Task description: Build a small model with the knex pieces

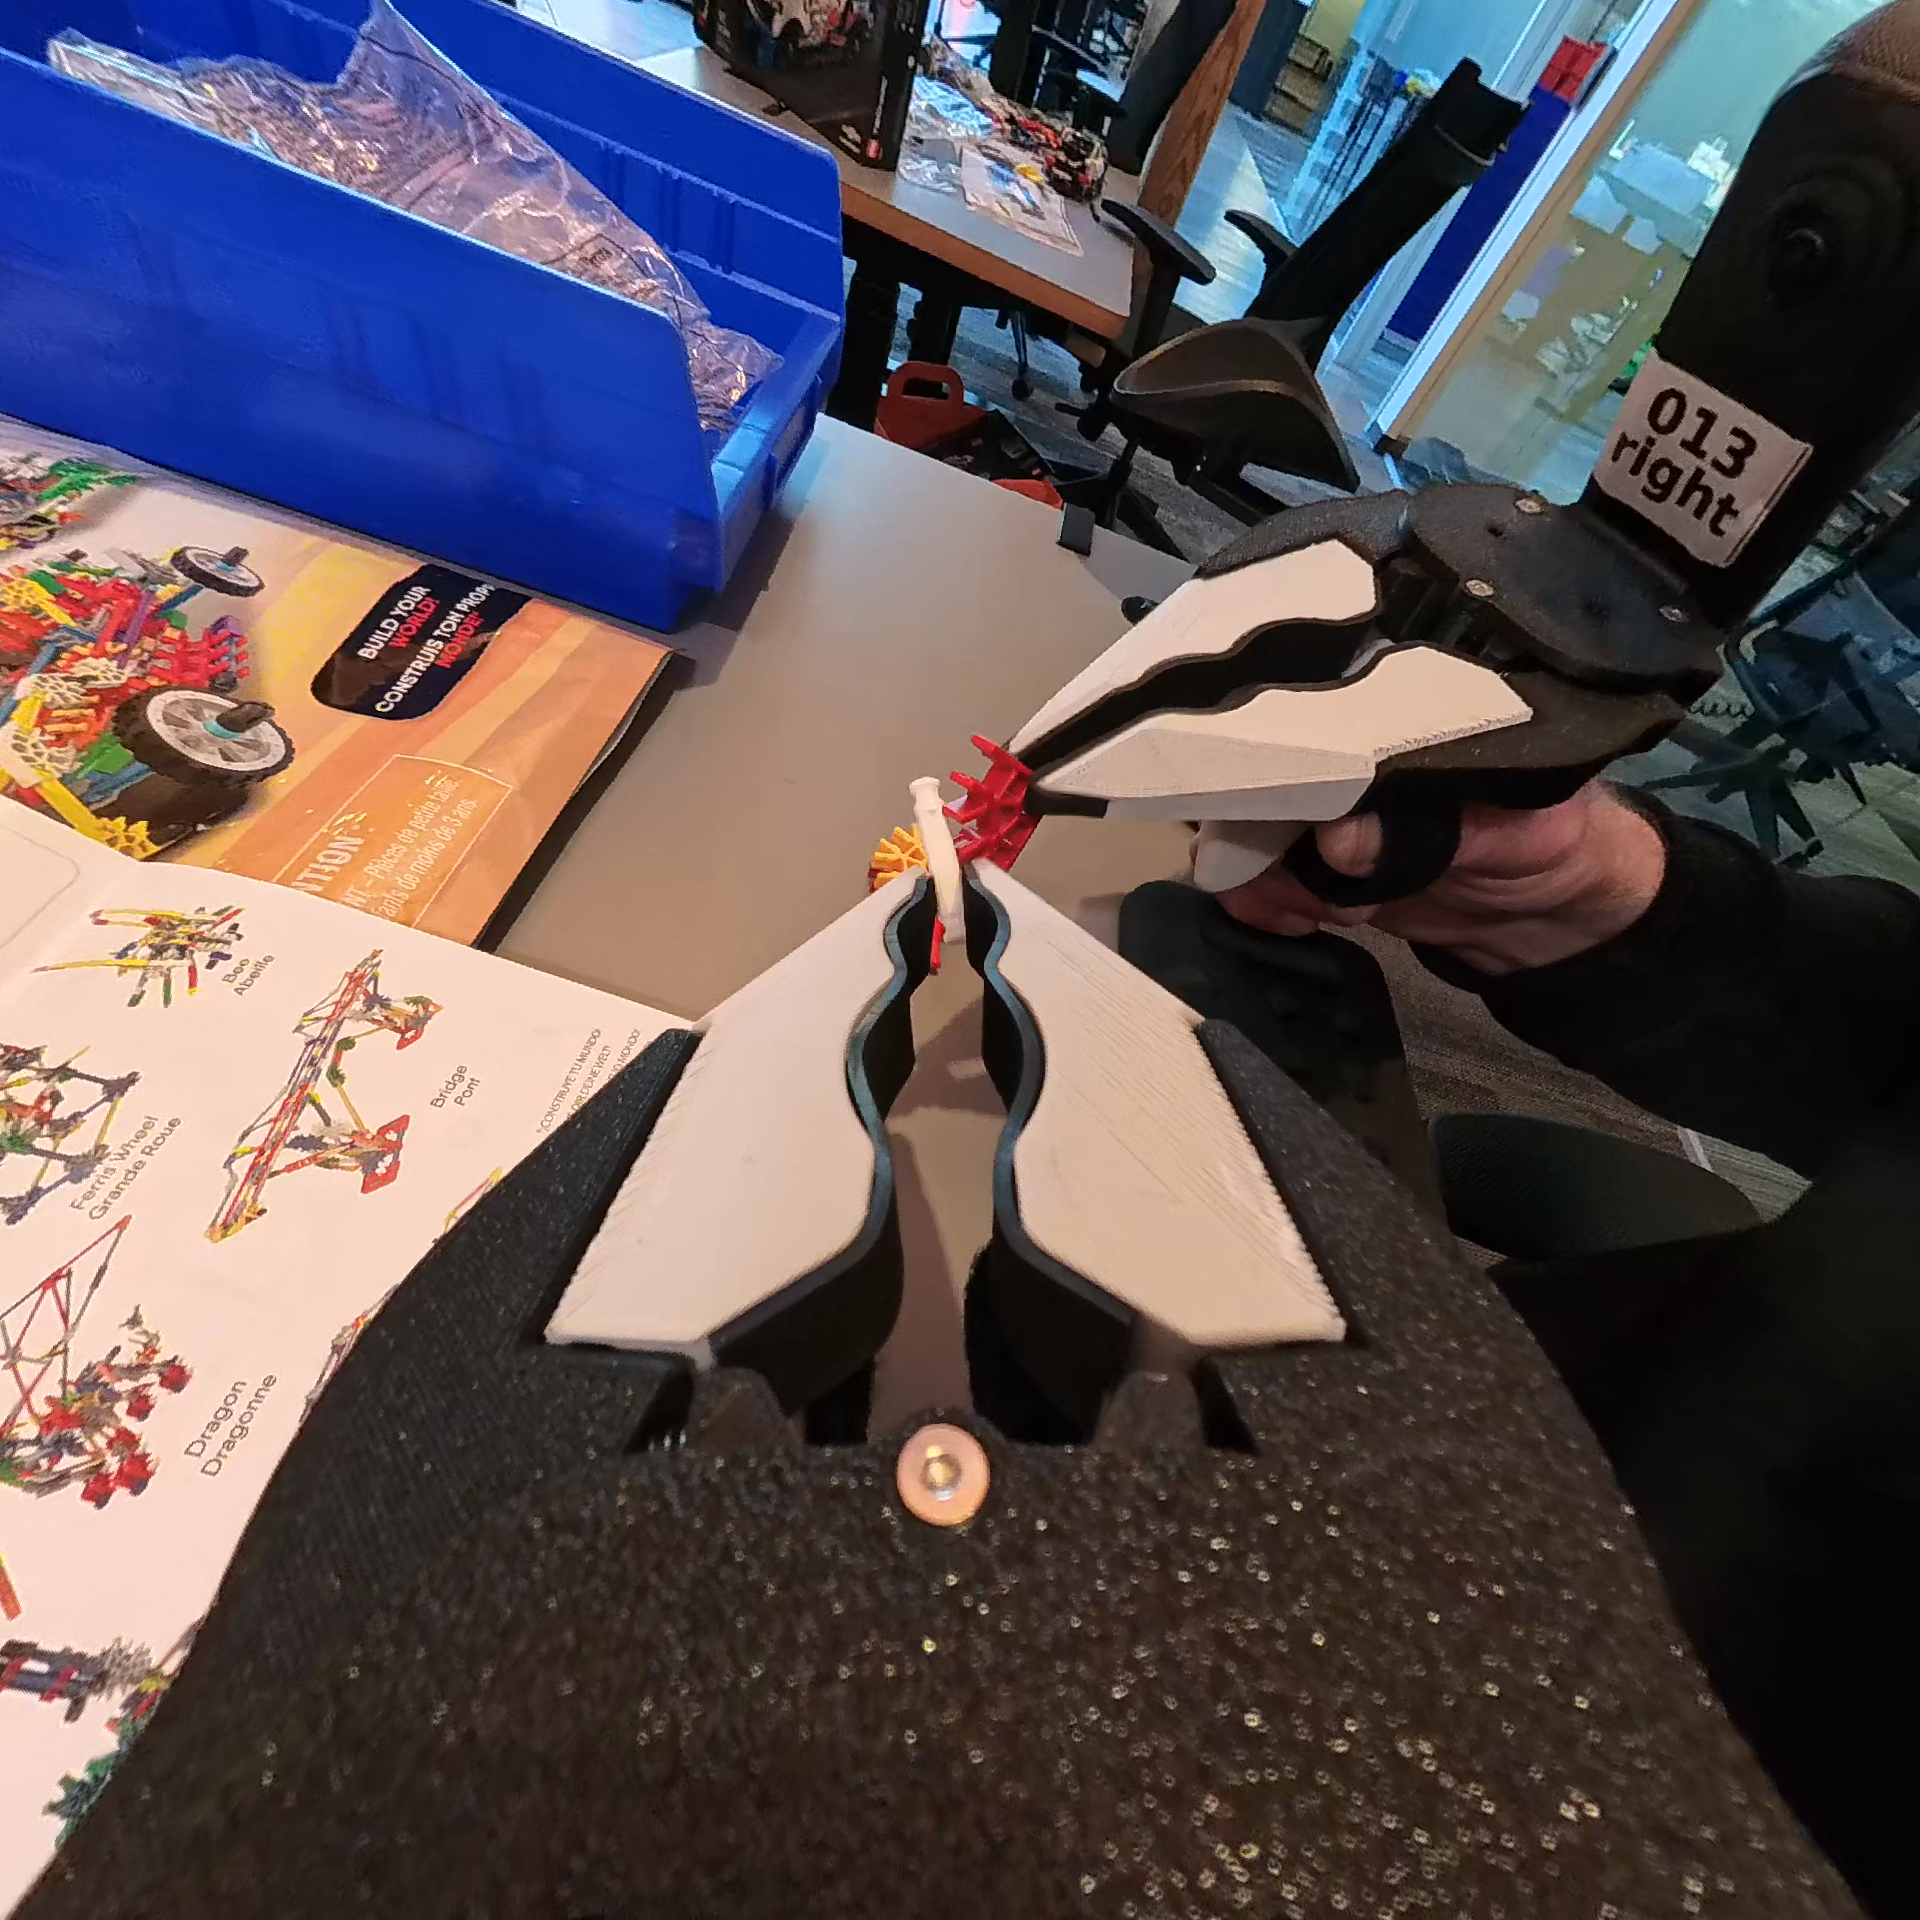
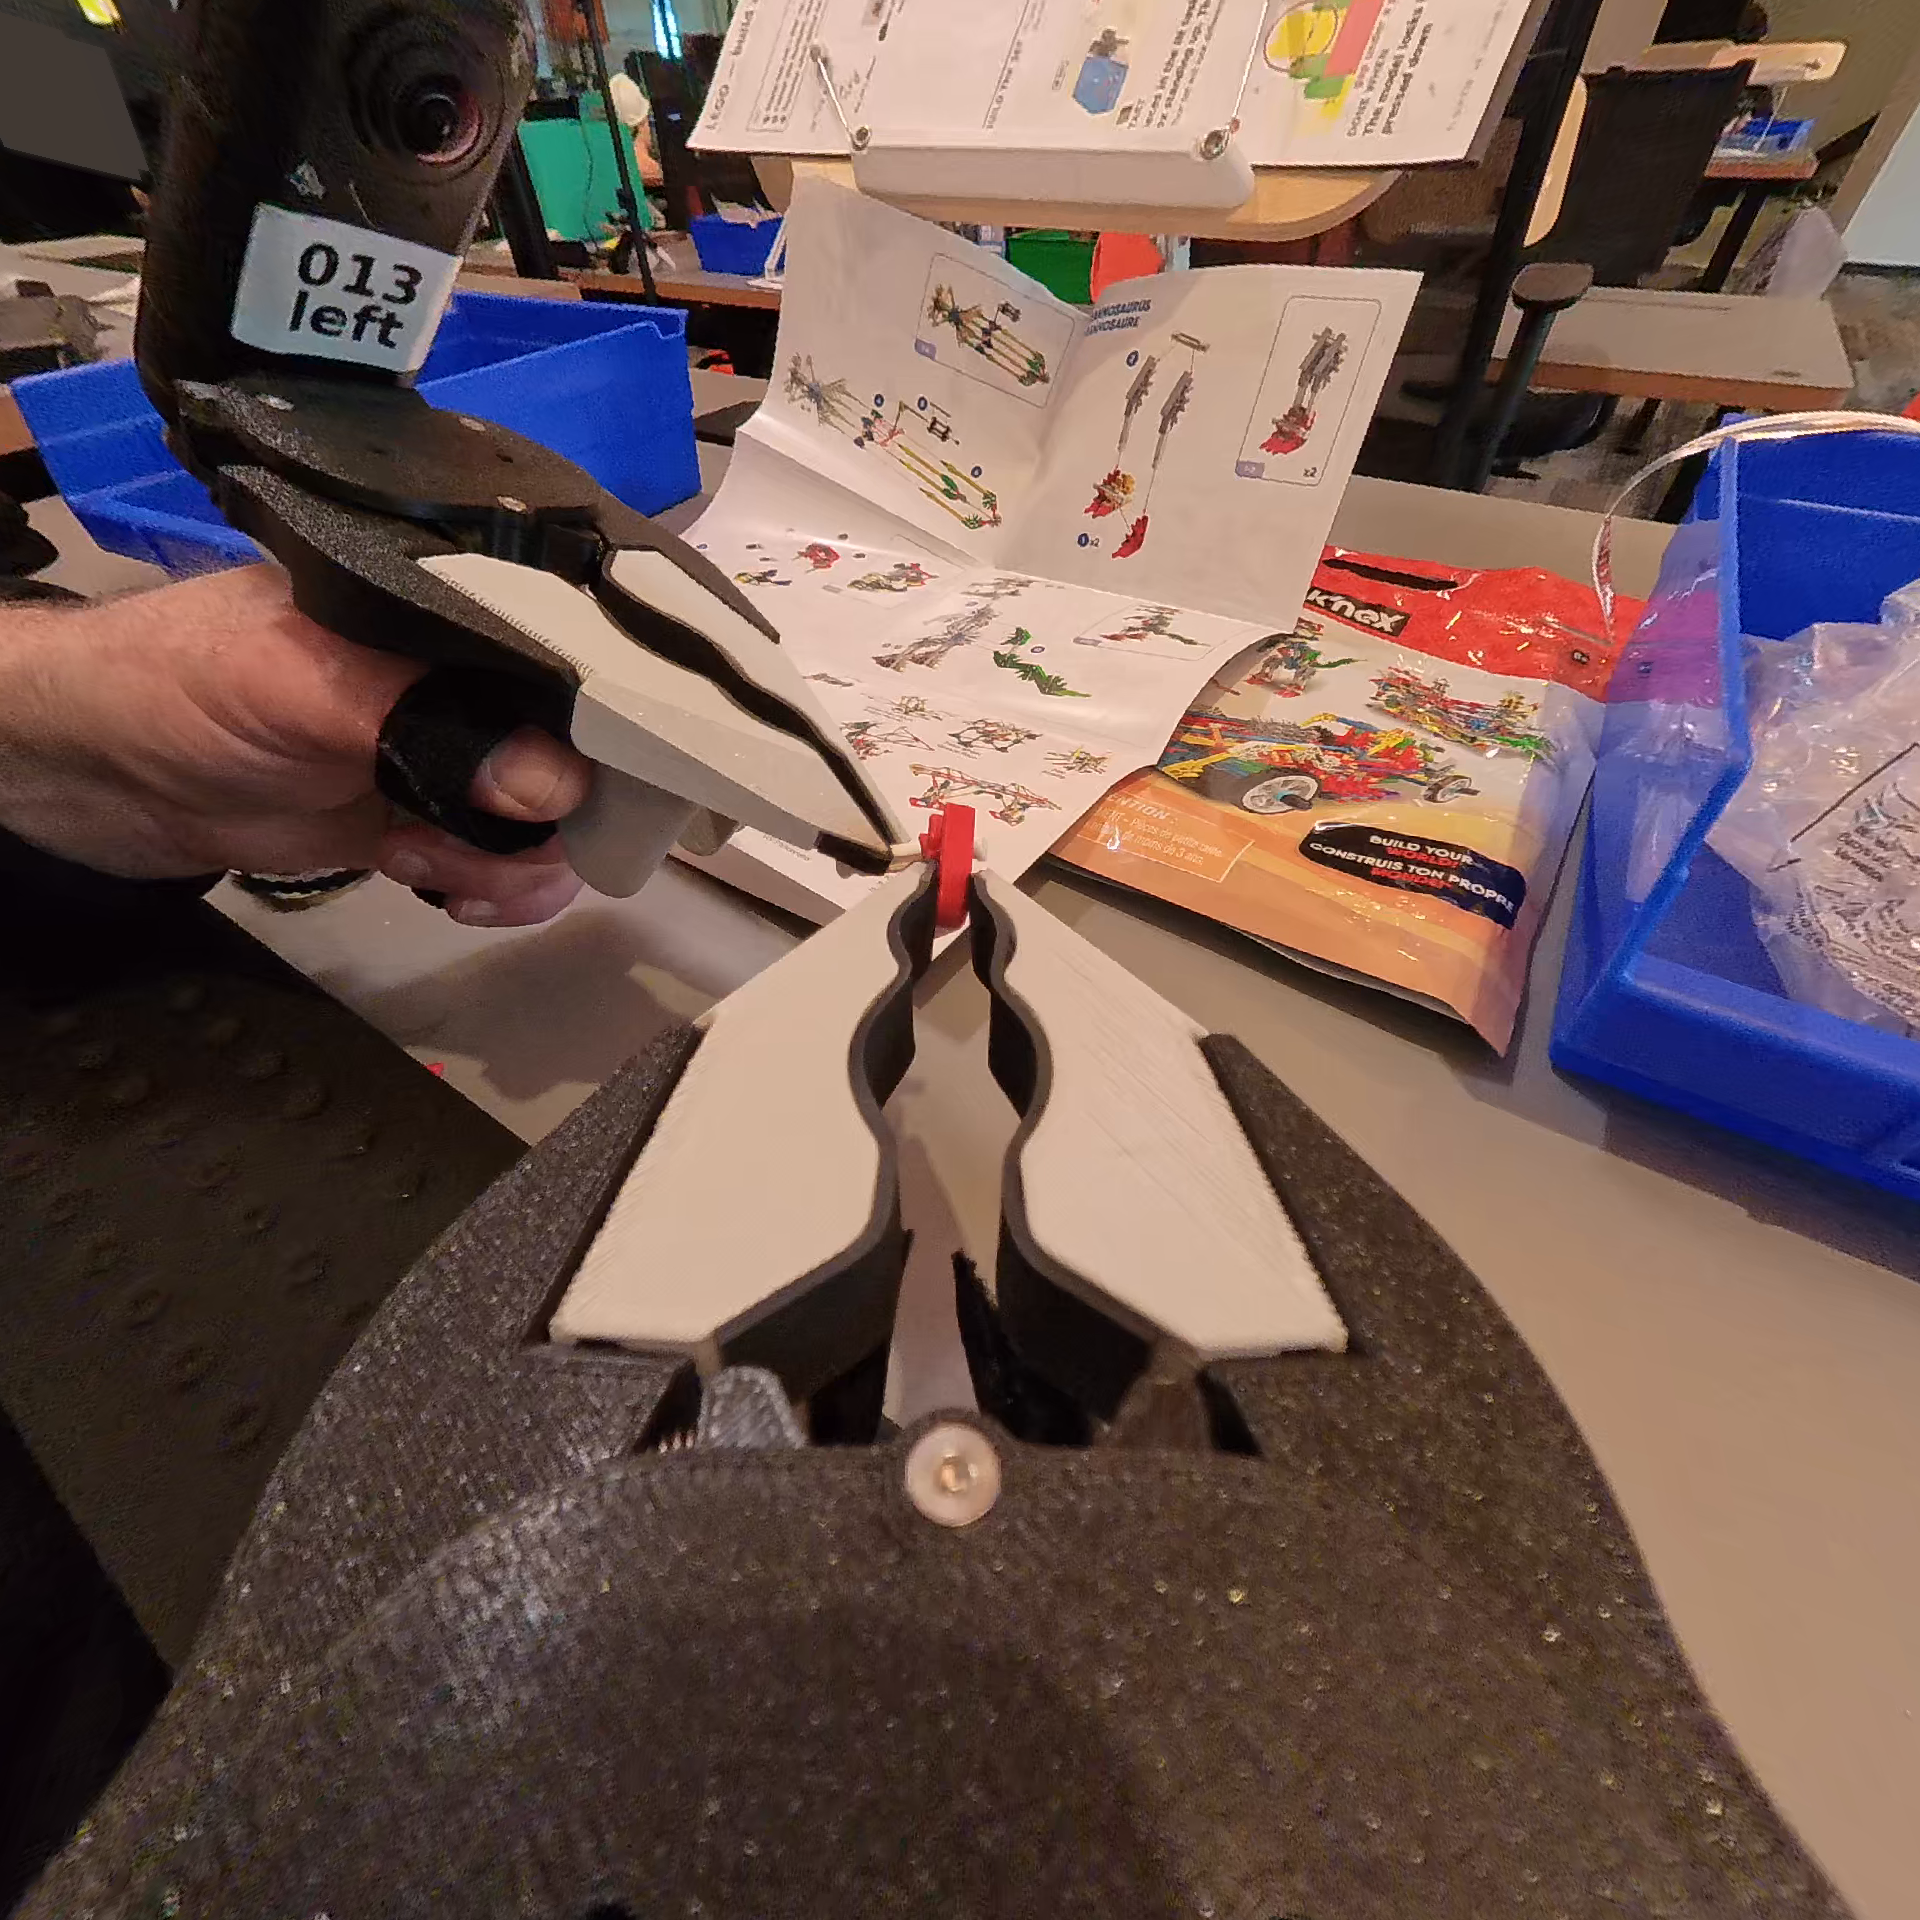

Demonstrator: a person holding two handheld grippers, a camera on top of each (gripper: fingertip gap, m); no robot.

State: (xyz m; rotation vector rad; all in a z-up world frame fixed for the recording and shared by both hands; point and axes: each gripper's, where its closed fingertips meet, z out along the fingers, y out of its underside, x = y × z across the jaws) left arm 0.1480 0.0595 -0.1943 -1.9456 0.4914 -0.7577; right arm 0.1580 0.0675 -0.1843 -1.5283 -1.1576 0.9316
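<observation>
My left gripper [image 1: 943, 896] is shut on a short white rod [image 1: 932, 831] that sticks up past its tips. My right gripper [image 2: 948, 894] is shut on a red toothed connector [image 2: 950, 852]. In the left wrist view the right gripper [image 1: 1023, 784] comes in from the right and the red connector [image 1: 987, 810] touches the white rod. In the right wrist view the left gripper [image 2: 894, 854] comes in from the left, its rod end [image 2: 906, 852] at the connector. A yellow connector [image 1: 896, 854] lies on the table just behind the tips. A hand holds each gripper.
Grey table [image 1: 790, 748]. An open instruction sheet [image 2: 997, 540] and a printed toy-set bag [image 2: 1351, 790] lie beyond the tips. Blue bins with clear plastic bags stand at the sides [image 1: 364, 395] [image 2: 1766, 831]. A paper stand [image 2: 1049, 156], office chairs [image 1: 1299, 343] and other tables stand behind.
</observation>
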